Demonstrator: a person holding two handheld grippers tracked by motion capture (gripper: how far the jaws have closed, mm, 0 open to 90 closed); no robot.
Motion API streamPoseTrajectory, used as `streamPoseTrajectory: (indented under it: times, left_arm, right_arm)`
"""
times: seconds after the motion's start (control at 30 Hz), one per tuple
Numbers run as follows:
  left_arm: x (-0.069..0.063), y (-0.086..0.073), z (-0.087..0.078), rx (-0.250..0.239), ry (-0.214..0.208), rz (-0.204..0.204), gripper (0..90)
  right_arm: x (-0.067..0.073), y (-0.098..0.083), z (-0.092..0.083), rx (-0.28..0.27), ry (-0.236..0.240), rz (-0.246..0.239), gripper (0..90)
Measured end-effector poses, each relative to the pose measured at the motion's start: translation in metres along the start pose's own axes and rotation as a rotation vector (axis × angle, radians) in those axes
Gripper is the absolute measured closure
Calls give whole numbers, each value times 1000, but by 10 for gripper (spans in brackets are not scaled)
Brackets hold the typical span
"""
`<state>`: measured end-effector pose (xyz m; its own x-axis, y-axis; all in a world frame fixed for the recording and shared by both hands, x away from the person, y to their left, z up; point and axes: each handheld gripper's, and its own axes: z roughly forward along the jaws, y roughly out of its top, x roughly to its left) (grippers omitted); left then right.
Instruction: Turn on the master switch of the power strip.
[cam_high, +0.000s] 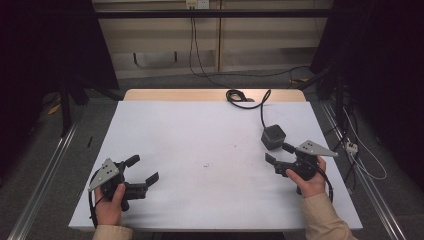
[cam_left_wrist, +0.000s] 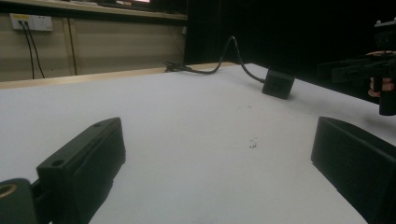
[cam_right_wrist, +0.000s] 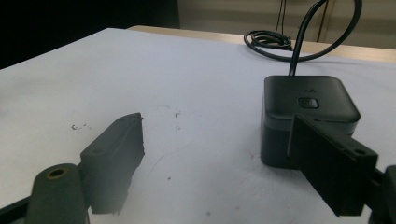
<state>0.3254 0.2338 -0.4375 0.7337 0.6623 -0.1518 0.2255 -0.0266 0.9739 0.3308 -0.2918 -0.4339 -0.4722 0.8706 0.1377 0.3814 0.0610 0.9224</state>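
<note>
Both grippers (left (cam_high: 141, 170), right (cam_high: 275, 152)) gape empty; black box (cam_high: 273, 136) just beside right one, near table edge (cam_high: 327, 150).

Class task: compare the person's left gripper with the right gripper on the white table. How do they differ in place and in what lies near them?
The left gripper sits near the table's front left over bare surface; the right gripper sits at the right edge beside the black box. In the right gripper view one finger overlaps the box, while the left's frame nothing. Both are hand-held, black, open and empty.

Box (cam_high: 273, 136) just beyond right gripper (cam_high: 278, 153)
</note>
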Motion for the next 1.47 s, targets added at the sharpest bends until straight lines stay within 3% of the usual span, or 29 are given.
streamPoseTrajectory:
  times: [0.5,1.47]
  left_arm:
    - [0,0,0,1,2,0,26]
    - [0,-2,1,10,6,-5,26]
  right_arm:
    - [10,-15,-9,41,35,-27,150]
    - [24,-32,-27,63,64,-57,128]
